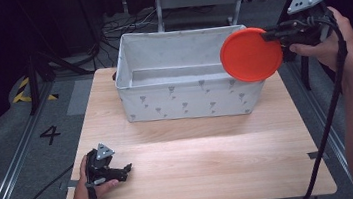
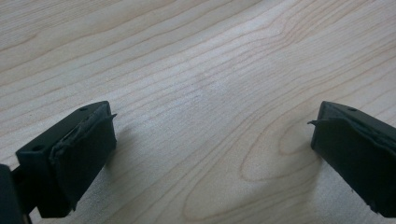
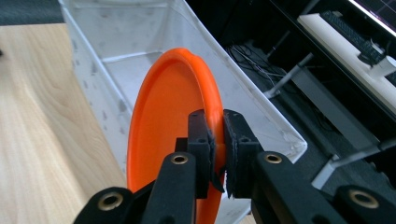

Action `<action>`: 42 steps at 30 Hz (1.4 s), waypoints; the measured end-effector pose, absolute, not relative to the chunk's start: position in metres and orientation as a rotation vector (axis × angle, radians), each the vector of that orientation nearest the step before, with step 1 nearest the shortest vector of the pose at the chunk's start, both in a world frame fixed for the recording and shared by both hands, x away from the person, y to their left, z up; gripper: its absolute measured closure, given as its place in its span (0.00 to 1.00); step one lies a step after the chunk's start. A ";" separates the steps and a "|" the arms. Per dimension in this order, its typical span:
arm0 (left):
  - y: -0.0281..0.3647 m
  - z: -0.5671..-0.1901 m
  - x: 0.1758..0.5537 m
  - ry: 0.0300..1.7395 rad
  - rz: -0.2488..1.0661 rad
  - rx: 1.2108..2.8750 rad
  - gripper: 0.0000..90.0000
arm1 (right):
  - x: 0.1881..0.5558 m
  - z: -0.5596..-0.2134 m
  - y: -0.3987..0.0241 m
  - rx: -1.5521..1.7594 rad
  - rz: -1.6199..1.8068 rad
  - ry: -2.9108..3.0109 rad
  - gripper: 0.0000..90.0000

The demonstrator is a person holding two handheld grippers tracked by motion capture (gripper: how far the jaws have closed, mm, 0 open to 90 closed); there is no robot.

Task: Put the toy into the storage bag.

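An orange round plate (image 1: 251,54) hangs on edge in the air over the right end of a white fabric bin (image 1: 184,98). My right gripper (image 1: 271,34) is shut on the plate's right rim. In the right gripper view the two black jaws pinch the rim of the orange plate (image 3: 168,121), with my right gripper (image 3: 218,135) above the bin's (image 3: 100,70) open top. My left gripper (image 1: 128,168) rests low on the wooden table (image 1: 202,162) near its front left corner. Its fingers (image 2: 81,149) stand wide apart over bare wood, so my left gripper (image 2: 212,140) is open and holds nothing.
The bin stands at the back of the table and shows a bare floor inside. Dark stands, cables and a metal frame (image 1: 198,1) lie beyond the table's far edge. A floor marking with the number four (image 1: 50,135) lies to the left.
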State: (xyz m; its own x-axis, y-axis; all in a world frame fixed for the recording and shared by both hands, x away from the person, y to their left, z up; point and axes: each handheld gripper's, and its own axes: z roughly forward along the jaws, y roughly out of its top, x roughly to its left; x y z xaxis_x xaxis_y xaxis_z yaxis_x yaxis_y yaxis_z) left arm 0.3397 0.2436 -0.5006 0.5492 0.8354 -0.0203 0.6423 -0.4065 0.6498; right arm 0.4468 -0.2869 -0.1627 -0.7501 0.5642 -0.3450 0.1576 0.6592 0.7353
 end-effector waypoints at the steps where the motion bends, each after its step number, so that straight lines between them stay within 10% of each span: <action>1: 0.244 -0.500 0.340 1.184 0.409 2.179 0.00 | 0.449 -0.163 -0.287 0.559 0.946 2.314 0.92; 42: 0.244 -0.501 0.340 1.185 0.413 2.177 0.00 | 0.535 -0.246 -0.261 0.485 0.802 2.525 0.92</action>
State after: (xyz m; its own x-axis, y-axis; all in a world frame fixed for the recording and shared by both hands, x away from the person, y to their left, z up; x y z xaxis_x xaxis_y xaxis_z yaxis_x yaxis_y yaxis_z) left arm 0.3398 0.2436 -0.5007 0.5492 0.8355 -0.0202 0.6421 -0.4063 0.6501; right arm 0.5346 -0.2614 -0.2459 -0.8393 0.4503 -0.3047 0.1920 0.7698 0.6087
